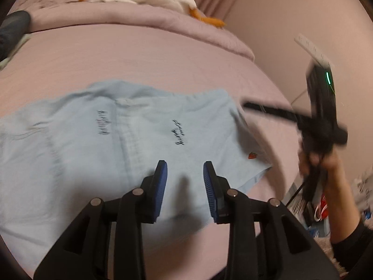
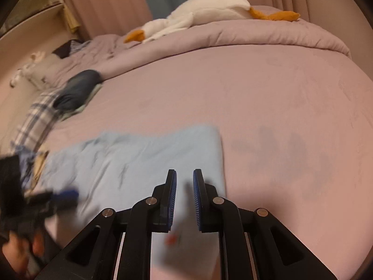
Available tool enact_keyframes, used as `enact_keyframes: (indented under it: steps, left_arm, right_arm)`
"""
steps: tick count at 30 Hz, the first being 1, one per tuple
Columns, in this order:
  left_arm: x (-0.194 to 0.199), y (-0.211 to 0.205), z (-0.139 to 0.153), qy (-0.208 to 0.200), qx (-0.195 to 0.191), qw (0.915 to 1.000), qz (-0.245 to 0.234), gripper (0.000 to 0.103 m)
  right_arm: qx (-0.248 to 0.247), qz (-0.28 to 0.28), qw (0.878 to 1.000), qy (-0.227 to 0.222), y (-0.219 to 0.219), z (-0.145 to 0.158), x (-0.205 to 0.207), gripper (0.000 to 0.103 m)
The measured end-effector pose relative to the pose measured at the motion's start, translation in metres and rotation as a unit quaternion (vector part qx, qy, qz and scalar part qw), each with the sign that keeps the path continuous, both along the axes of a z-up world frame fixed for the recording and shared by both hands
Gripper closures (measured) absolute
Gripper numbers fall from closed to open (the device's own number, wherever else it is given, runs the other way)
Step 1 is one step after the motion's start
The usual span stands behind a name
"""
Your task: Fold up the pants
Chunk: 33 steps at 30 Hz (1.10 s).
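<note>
Our left gripper (image 1: 185,166) hangs over the pale blue pants (image 1: 112,144), jaws apart, nothing between them. At three o'clock of it our right gripper (image 2: 184,175) floats above the pants' right edge, jaws a narrow gap apart and empty. The pants lie spread flat on the pink bed (image 2: 268,98); a plush goose (image 2: 209,11) rests at twelve o'clock.

We see dim, warm indoor light, soft shadows under each claw, heavy motion blur throughout, and fisheye bending with dark corners.
</note>
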<state>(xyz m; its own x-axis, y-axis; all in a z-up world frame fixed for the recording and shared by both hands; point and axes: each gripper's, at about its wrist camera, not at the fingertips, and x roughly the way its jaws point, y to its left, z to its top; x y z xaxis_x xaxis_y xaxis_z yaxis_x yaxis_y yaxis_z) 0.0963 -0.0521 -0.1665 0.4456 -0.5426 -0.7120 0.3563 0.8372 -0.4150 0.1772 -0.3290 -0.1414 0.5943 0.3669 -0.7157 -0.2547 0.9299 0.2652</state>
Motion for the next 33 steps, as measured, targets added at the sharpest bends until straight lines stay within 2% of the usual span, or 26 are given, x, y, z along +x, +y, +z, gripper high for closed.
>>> enact_keyframes:
  steps: [2,3,4,5,6,7,9,12,14,16,19,21,24,27,29,30,31,33]
  left_arm:
    - [0.009,-0.004,-0.022,0.042,0.022,0.9989,0.008,0.073]
    - [0.010,-0.002,-0.030,0.051,0.017,0.9985,0.010,0.074]
    - [0.007,0.002,-0.030,0.042,0.007,0.9990,0.012,0.077]
    - [0.006,0.005,-0.031,0.045,0.006,0.9989,0.013,0.078]
    - [0.006,0.007,-0.031,0.047,0.004,0.9988,0.013,0.079]
    - [0.005,0.009,-0.031,0.049,0.002,0.9987,0.012,0.079]
    - [0.002,0.013,-0.032,0.049,0.002,0.9988,0.010,0.080]
    - [0.003,0.016,-0.033,0.045,0.007,0.9989,0.007,0.080]
    - [0.005,0.012,-0.031,0.045,0.004,0.9990,0.008,0.080]
    - [0.004,0.011,-0.030,0.045,0.000,0.9989,0.010,0.080]
    - [0.003,0.011,-0.032,0.045,-0.001,0.9989,0.009,0.080]
    - [0.002,0.011,-0.032,0.042,0.002,0.9991,0.007,0.080]
    - [0.000,0.013,-0.031,0.040,0.002,0.9992,0.005,0.080]
    - [-0.008,0.024,-0.026,0.045,-0.012,0.9988,0.013,0.080]
    - [-0.020,0.042,-0.021,0.043,-0.042,0.9979,0.023,0.079]
    - [-0.026,0.050,-0.018,0.041,-0.053,0.9973,0.029,0.076]
    - [-0.034,0.060,-0.014,0.036,-0.057,0.9969,0.041,0.066]
    - [-0.050,0.082,-0.010,0.027,-0.064,0.9950,0.071,0.056]
  right_arm:
    - [-0.016,-0.006,1.000,0.003,0.008,-0.003,0.027,0.090]
    - [-0.024,-0.008,1.000,0.019,0.012,-0.009,0.041,0.090]
    - [-0.035,-0.010,0.999,0.030,0.010,-0.017,0.046,0.090]
    - [-0.054,-0.013,0.996,0.063,0.015,-0.034,0.058,0.090]
    - [-0.050,-0.009,0.996,0.079,0.011,-0.045,0.061,0.090]
    - [-0.038,-0.006,0.997,0.064,0.008,-0.045,0.060,0.090]
    - [-0.030,-0.008,0.997,0.072,0.002,-0.038,0.054,0.090]
    - [-0.034,-0.013,0.998,0.047,0.001,-0.020,0.028,0.090]
    - [-0.006,0.014,0.999,0.032,0.000,-0.014,0.005,0.090]
    - [-0.029,0.032,0.999,0.031,0.005,-0.016,-0.022,0.090]
    - [-0.075,0.039,0.995,0.052,0.004,-0.036,-0.062,0.090]
    - [-0.070,0.030,0.997,0.027,-0.004,-0.040,-0.088,0.090]
    - [-0.114,0.026,0.991,0.068,-0.009,-0.047,-0.097,0.091]
    - [-0.090,0.018,0.994,0.053,-0.020,-0.033,-0.106,0.090]
    - [-0.048,0.025,0.998,0.021,-0.022,-0.014,-0.114,0.090]
    - [-0.041,0.029,0.999,0.015,-0.020,-0.011,-0.114,0.089]
    - [-0.037,0.035,0.999,0.006,-0.018,-0.007,-0.114,0.087]
    - [-0.031,0.051,0.998,-0.004,-0.005,-0.004,-0.111,0.080]
